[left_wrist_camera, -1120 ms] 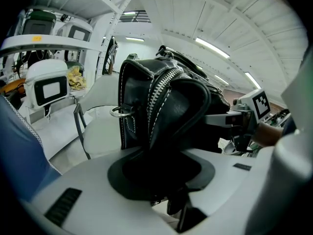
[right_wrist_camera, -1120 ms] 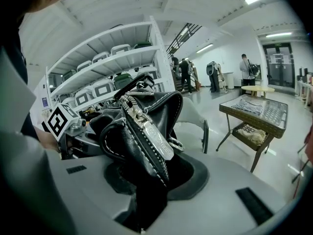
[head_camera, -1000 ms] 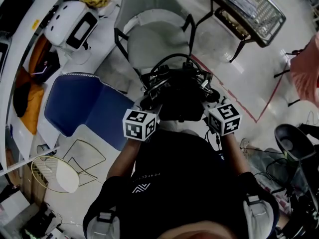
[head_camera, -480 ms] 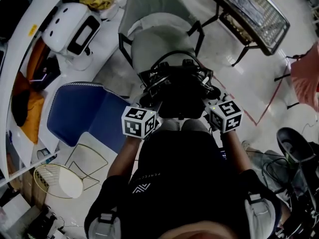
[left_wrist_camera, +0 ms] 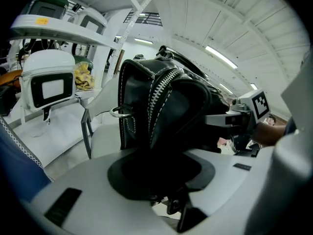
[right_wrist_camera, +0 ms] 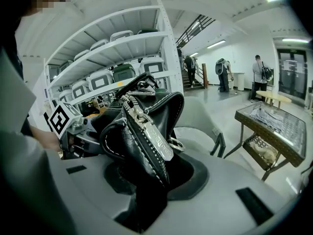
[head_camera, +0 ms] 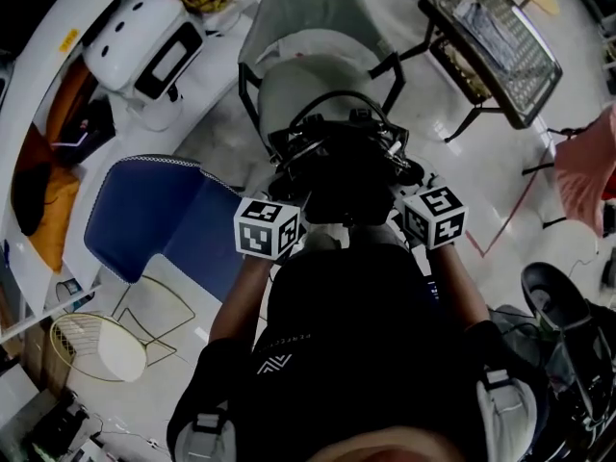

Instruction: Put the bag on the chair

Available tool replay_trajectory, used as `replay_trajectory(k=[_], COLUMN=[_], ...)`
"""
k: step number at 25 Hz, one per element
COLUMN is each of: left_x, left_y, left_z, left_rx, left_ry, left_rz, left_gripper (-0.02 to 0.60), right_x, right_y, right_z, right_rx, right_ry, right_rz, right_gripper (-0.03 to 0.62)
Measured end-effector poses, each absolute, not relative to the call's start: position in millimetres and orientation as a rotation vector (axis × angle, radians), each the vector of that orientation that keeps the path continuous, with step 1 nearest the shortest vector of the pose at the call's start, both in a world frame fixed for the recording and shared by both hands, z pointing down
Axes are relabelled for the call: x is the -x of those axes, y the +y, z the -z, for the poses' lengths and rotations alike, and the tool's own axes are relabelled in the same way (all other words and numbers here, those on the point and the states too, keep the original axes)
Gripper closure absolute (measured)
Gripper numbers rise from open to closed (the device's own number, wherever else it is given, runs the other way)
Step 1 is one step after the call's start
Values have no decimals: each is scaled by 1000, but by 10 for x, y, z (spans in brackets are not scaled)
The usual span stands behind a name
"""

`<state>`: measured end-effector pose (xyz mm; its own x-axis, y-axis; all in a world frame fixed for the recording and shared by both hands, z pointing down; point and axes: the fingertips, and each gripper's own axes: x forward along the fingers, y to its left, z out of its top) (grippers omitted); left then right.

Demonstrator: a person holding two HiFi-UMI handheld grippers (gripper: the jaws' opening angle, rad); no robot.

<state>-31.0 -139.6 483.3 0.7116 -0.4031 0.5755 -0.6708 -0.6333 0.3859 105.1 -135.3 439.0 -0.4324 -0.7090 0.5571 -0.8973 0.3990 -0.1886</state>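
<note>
A black leather bag with a zip and a metal ring hangs between my two grippers, in front of the grey armchair; its handle loops over the seat's front edge. My left gripper grips the bag's left end and my right gripper its right end. In the left gripper view the bag fills the jaws of the left gripper, and the chair seat lies just behind. In the right gripper view the bag sits wedged in the right gripper. The bag hides the fingertips.
A blue seat lies on the floor at left, beside a gold wire stand. A white machine stands at upper left. A wire-topped table stands right of the chair. Shelves of equipment line the left wall.
The bag and both grippers have come a little closer to the grey chair, and the handle now overlaps the seat's front. Both grips look the same.
</note>
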Motion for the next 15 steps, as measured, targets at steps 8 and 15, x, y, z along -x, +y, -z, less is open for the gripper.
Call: replay_trajectory(k=[8,15], left_x=[343,331], left_y=[-1772,-2177], left_z=[-4875,-4965], left_rx=[-2288,-2216], left_ry=[-902,-969], left_rz=[-601,-611], left_gripper=[453,453], right_x=[-1032,-1051], right_y=[-1815,-2335], right_z=[-4465,-4609], right_rx=[-1317,-1213], right_ry=[-2321,-2347], right_rz=[-661,-696], right_gripper=[474,474])
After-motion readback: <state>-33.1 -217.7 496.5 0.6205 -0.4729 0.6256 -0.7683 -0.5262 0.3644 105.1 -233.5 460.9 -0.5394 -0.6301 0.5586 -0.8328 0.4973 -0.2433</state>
